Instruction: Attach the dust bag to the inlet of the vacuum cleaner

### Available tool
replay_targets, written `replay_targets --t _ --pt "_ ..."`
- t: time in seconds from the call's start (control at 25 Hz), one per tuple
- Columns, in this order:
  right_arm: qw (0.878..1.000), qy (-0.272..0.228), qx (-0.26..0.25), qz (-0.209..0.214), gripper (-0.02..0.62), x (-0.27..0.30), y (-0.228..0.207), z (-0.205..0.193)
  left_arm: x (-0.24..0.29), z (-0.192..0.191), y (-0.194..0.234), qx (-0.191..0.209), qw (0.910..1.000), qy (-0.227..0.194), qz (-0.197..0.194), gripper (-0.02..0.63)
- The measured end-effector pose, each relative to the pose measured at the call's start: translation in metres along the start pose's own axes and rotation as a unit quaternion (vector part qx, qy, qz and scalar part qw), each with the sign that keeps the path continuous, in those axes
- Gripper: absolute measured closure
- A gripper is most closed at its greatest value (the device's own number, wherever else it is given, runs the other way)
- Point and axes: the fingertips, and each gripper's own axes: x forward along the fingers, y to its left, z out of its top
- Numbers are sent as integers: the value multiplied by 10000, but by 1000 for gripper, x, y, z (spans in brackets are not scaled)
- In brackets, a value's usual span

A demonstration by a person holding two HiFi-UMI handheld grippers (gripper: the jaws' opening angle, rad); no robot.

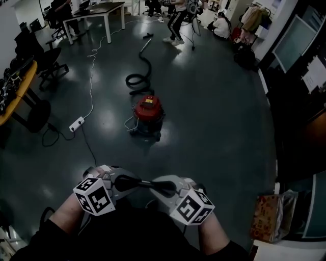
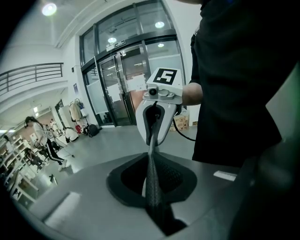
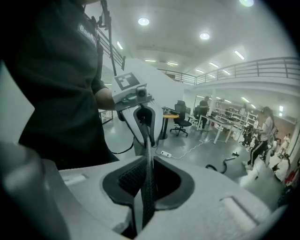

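The red vacuum cleaner (image 1: pixel 148 113) stands on the dark floor ahead, its black hose (image 1: pixel 140 71) curling away behind it. Low in the head view my two grippers face each other, tip to tip. Between them runs a thin dark woven sheet seen edge-on, the dust bag (image 1: pixel 144 183). My left gripper (image 1: pixel 133 182) is shut on one end of it and my right gripper (image 1: pixel 155 184) on the other. In the left gripper view the bag's edge (image 2: pixel 151 173) leaves the left gripper (image 2: pixel 154 206) towards the opposite one. The right gripper view shows the same edge (image 3: pixel 149 173) leaving the right gripper (image 3: pixel 143 206).
A white power strip (image 1: pixel 76 123) and its cable lie on the floor left of the vacuum cleaner. Office chairs and a curved desk (image 1: pixel 18 92) stand at the left, a table (image 1: pixel 97 12) and people at the back. A printed box (image 1: pixel 270 216) sits by the right wall.
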Motion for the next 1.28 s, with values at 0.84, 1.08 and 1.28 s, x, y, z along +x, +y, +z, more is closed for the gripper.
replay_targets --t 0.84,1.08,1.28 --pt "9969 384 566 -381 555 89 -155 3 5 -74 163 327 9986 -189 -383 574" --pt "9932 680 613 -716 555 129 -210 3 6 -108 223 421 9973 -383 -452 574" --pt "9909 850 658 -805 555 154 -245 -10 19 -134 257 316 9978 -398 -437 571"
